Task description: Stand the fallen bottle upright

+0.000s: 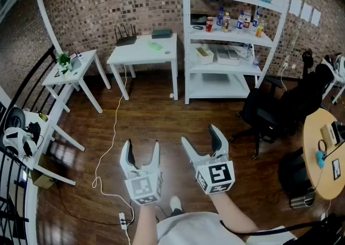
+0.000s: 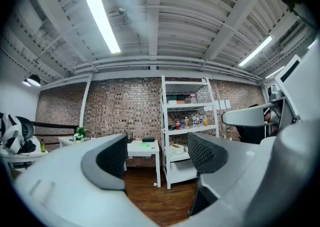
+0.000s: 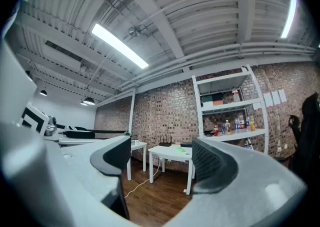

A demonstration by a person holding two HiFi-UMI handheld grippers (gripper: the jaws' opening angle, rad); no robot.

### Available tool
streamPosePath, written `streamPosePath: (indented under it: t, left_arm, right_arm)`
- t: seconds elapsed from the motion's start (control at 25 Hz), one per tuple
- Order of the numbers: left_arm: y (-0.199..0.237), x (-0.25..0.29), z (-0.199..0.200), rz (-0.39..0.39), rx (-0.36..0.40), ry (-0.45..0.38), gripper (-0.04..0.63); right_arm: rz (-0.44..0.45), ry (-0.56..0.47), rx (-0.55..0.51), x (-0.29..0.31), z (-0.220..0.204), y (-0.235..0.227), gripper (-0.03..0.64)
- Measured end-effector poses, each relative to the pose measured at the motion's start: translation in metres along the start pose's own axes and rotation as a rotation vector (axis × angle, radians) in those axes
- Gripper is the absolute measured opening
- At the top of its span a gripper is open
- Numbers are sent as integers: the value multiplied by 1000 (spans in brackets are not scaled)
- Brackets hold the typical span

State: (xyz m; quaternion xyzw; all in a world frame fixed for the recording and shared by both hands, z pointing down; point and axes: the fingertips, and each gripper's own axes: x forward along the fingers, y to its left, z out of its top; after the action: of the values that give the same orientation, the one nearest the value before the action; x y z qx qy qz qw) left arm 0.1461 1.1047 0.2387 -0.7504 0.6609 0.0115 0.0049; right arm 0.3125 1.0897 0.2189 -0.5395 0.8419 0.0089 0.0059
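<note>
Your left gripper (image 1: 141,149) and right gripper (image 1: 199,136), at the lower centre of the head view, both have their jaws apart with nothing between them, above the wooden floor (image 1: 161,114). Farther off, at upper centre, stands a white tabletop (image 1: 143,52). Right of it, the white shelf unit (image 1: 232,34) carries the bottles (image 1: 241,20), too small to tell which one lies fallen.

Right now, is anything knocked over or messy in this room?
Nothing is clearly knocked over. The bottles on the white shelf look upright, though they are too small to be sure. The only untidy thing is a white cable trailing loose across the wooden floor to a power strip.
</note>
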Motion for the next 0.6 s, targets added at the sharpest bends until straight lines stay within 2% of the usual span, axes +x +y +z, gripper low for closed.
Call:
streamPosePath:
  t: [0.16,0.32,0.6]
  left_arm:
    - [47,49,-5,0,8,-14,383]
    - [77,99,-25,0,-11,25,388]
    - [132,212,-69,22,-54,84,388]
  right_arm:
    - [-12,5,-17,66,-11,7,367]
    - [1,73,20,126,-34,3,367]
    - [98,100,28,254,-65,1,366]
